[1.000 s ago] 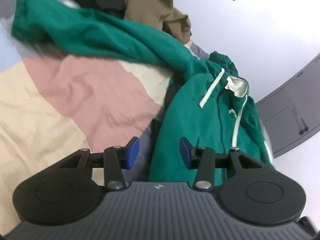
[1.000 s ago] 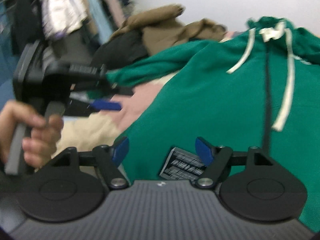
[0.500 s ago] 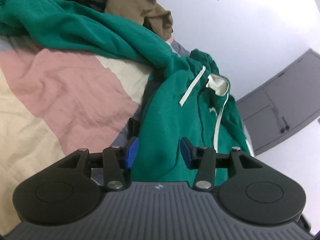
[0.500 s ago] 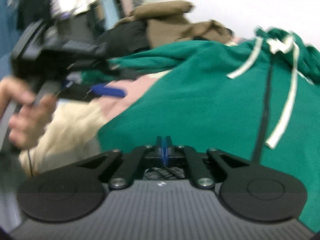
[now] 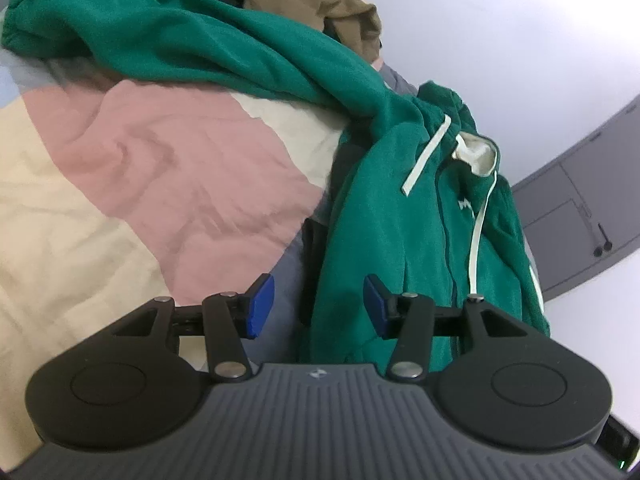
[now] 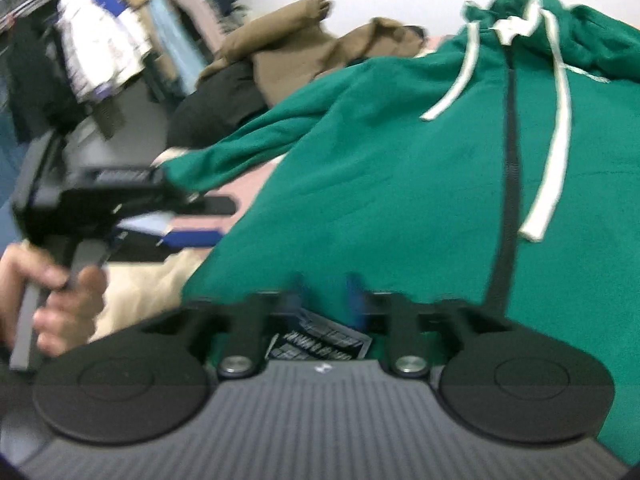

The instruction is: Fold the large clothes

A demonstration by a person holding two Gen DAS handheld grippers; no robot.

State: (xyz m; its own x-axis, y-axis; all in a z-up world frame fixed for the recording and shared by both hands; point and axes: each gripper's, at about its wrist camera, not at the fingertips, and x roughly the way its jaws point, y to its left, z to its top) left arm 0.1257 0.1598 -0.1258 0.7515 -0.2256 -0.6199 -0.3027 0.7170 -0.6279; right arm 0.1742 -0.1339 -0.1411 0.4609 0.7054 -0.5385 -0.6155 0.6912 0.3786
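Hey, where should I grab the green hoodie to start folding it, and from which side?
Probably the green hoodie is best taken at its bottom hem, the loose edge nearest the left gripper. Come in low from the near side, jaws straddling the hem. The sleeve trails far off over the bedspread, so the hem looks easier to reach.

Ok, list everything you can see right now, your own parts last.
hoodie: one, green, white drawstrings, spread on the bed.
bedcover: one, pink and cream patches, under the hoodie.
jacket: one, brown, heaped beyond the hoodie.
dark garment: one, black, beside the brown jacket.
hanging clothes: several, mixed colours, blurred, far left.
cabinet: one, grey, by the wall.
left gripper: blue pads, jaws open.
right gripper: blurred, jaws just opening, at the hoodie's hem.
hand: one, holding the left gripper.
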